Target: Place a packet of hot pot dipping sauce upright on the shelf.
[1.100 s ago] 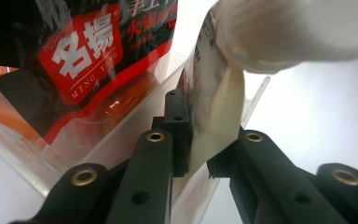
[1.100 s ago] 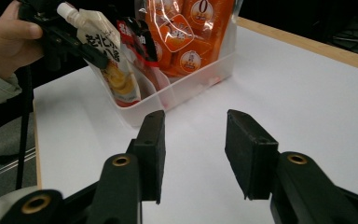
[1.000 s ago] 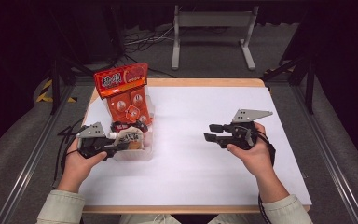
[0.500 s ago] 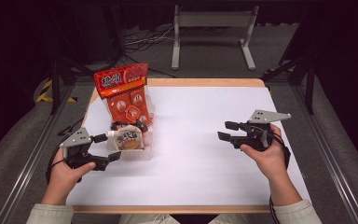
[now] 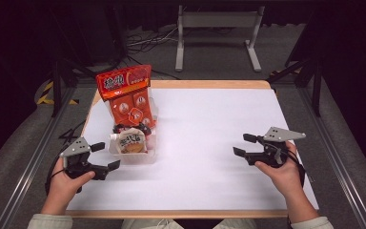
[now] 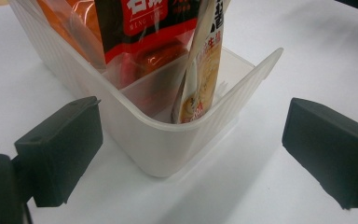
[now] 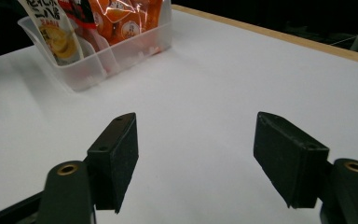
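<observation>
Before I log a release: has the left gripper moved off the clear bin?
Yes. The left gripper, jaws just opened and empty, has backed toward the table's near-left corner, away from the clear bin.

A clear plastic bin (image 5: 148,153) sits on the white counter's left side, holding an upright orange snack bag (image 5: 126,93) and a cream noodle packet (image 5: 130,142) in front.

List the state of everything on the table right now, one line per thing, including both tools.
Clear bin: upright on the table, holding packets.
Red snack bag: standing in the bin, sealed.
Small pale packet: upright at the bin's near end.
Left tool: open, empty, beside the bin.
Right tool: open, empty, apart.
</observation>
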A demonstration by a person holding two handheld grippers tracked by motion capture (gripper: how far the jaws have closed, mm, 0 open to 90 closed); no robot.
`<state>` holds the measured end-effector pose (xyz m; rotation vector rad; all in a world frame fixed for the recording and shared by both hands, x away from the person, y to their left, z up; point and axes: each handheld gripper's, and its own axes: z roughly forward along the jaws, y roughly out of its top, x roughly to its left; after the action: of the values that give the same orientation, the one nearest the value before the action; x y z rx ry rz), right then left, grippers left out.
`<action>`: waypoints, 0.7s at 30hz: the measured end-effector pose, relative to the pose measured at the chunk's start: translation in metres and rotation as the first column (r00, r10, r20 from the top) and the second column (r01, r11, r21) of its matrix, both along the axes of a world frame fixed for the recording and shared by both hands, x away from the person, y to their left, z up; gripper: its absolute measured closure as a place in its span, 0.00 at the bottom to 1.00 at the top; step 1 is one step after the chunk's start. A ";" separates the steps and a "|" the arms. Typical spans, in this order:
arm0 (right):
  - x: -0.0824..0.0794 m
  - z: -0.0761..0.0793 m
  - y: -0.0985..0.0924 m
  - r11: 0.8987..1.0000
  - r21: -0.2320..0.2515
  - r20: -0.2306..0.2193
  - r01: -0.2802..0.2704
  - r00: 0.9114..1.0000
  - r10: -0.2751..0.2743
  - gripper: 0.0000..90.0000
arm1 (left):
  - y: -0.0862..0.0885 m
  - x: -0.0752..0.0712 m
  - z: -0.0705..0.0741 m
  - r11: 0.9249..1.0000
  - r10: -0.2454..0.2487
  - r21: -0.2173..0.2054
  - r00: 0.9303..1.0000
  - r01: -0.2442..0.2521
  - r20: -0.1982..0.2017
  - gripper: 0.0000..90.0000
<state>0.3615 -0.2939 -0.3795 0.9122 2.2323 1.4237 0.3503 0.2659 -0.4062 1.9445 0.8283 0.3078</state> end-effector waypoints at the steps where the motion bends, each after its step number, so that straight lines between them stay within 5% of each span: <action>1: 0.000 0.000 0.000 1.000 0.000 0.000 0.000 1.000 0.000 0.35 | 0.000 0.000 0.000 1.000 0.000 0.000 1.000 0.000 0.000 0.06; 21: -0.007 -0.057 -0.019 0.997 -0.019 -0.054 0.076 0.996 -0.077 0.33 | -0.007 0.007 -0.016 1.000 0.017 -0.025 1.000 -0.017 -0.020 0.06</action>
<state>0.3545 -0.3133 -0.4367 1.0313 2.2199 1.3594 0.3576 0.2589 -0.4224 1.9210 0.8581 0.2871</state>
